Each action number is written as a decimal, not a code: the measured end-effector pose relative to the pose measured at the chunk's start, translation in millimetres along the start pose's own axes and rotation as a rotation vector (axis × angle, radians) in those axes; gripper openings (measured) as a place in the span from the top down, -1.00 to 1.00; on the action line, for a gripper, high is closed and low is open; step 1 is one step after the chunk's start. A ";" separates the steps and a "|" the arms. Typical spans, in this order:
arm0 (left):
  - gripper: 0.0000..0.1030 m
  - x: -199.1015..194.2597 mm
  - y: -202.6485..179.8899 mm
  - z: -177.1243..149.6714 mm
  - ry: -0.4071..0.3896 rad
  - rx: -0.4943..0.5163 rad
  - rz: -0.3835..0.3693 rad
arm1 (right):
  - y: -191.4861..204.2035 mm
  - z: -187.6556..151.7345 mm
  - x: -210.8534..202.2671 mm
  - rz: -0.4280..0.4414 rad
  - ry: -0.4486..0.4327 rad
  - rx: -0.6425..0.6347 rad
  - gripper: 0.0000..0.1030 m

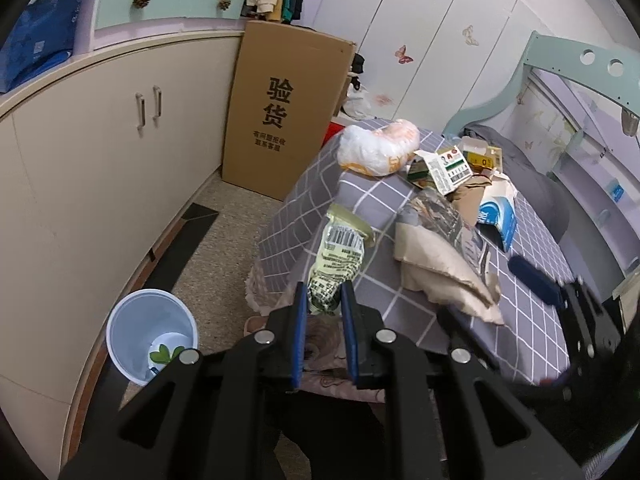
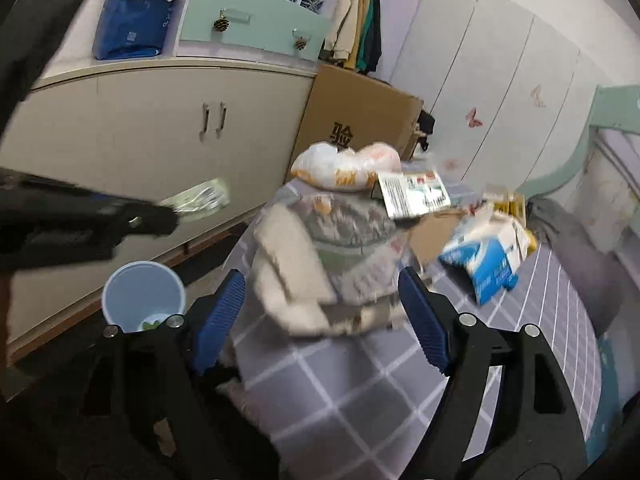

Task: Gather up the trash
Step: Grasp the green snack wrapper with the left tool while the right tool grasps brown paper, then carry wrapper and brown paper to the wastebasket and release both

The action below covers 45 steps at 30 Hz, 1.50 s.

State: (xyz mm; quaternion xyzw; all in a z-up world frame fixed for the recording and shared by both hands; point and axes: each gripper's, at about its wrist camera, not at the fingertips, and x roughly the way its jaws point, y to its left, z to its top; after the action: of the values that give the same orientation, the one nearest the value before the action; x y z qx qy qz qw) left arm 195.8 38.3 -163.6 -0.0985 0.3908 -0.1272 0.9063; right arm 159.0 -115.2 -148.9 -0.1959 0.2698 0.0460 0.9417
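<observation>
Our left tool (image 1: 324,300) grips a green wrapper (image 1: 340,256); the bin (image 1: 152,336) (nearly empty) waits below-left. Our right tool (image 2: 320,308) gapes, unclenched, over litter remaining on the bed (image 2: 340,380).

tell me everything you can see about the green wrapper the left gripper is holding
The green wrapper is a crumpled, pale yellow-green plastic packet with dense dark print and a white barcode label near its top. Its lower end is pinched between the blue pads of the left gripper, which is shut on it. In the right wrist view it is lifted off the bed, above the floor.
</observation>
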 end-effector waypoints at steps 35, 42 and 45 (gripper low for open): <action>0.69 -32.3 124.6 14.1 -0.059 -0.189 0.140 | 42.2 114.9 -8.4 0.443 -0.142 0.211 0.72; 0.68 -5.8 199.9 -1.9 0.037 -0.289 0.289 | 143.8 110.4 83.9 0.565 0.049 0.173 0.71; 0.68 9.2 222.4 -3.1 0.074 -0.312 0.329 | 176.2 105.7 111.1 0.599 0.104 0.168 0.71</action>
State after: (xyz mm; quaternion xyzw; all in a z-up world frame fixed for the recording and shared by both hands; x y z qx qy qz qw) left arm 233.8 246.1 -233.9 -0.1676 0.4493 0.0809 0.8738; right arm 271.3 86.2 -185.8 -0.0311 0.3660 0.2887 0.8842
